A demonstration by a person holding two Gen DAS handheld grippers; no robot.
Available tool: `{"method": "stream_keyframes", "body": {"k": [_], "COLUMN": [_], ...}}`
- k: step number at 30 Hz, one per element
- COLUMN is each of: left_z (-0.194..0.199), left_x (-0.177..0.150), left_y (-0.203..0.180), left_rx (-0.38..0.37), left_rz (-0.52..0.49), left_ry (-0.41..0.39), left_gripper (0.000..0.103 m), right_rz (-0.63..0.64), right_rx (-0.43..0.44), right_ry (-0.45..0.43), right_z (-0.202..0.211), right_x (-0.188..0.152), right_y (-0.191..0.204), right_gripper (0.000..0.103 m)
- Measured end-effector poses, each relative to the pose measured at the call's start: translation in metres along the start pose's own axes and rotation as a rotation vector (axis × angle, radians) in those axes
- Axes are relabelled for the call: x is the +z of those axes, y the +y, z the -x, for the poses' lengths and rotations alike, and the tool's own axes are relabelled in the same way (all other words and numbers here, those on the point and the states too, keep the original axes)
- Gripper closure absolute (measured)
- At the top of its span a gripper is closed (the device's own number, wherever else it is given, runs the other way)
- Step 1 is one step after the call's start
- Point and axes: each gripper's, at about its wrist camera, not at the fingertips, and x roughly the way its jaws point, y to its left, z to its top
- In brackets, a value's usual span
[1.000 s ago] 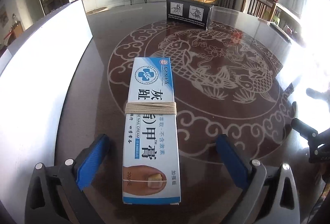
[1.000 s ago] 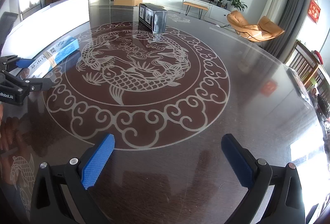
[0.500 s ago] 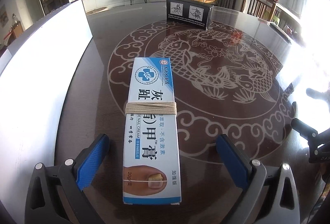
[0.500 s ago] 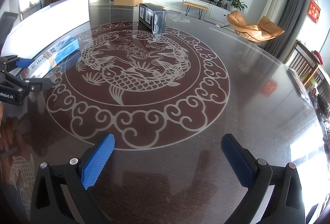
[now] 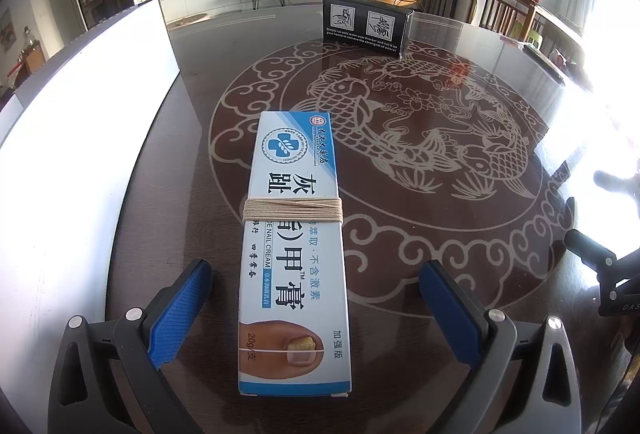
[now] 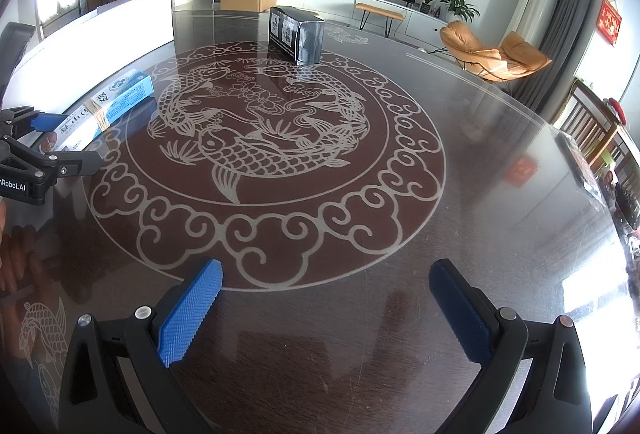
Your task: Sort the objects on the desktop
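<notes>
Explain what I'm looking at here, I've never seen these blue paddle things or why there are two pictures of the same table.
No robot arm is involved: a person holds a two-finger clamp tool in each hand, and each tool carries a wide-angle camera looking forward along its blue fingers. One picture comes from the left hand-held gripper, the other from the right hand-held gripper.

Both look across a dark glossy table with a fish pattern. On it lie a long blue and white nail cream box, wound round the middle with a band of tan string, and farther off a black box.

The left gripper is open, its fingers on either side of the cream box, not touching it. The right gripper is open over bare table. Nothing is held.
</notes>
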Motion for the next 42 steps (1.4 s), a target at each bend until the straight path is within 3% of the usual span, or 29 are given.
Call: {"method": "stream_keyframes", "body": {"k": [42], "left_z": [0.0009], "left_x": [-0.0005], "left_y": [-0.0002], "left_rx": [0.000], "left_rz": [0.002], "left_ry": [-0.001], "left_gripper": [0.000], "right_rz": [-0.010], "right_rx": [0.010], "right_ry": [0.006], "right_z": [0.0016], "right_x": [0.0004], "right_y": [-0.0050], "right_gripper": [0.000]}}
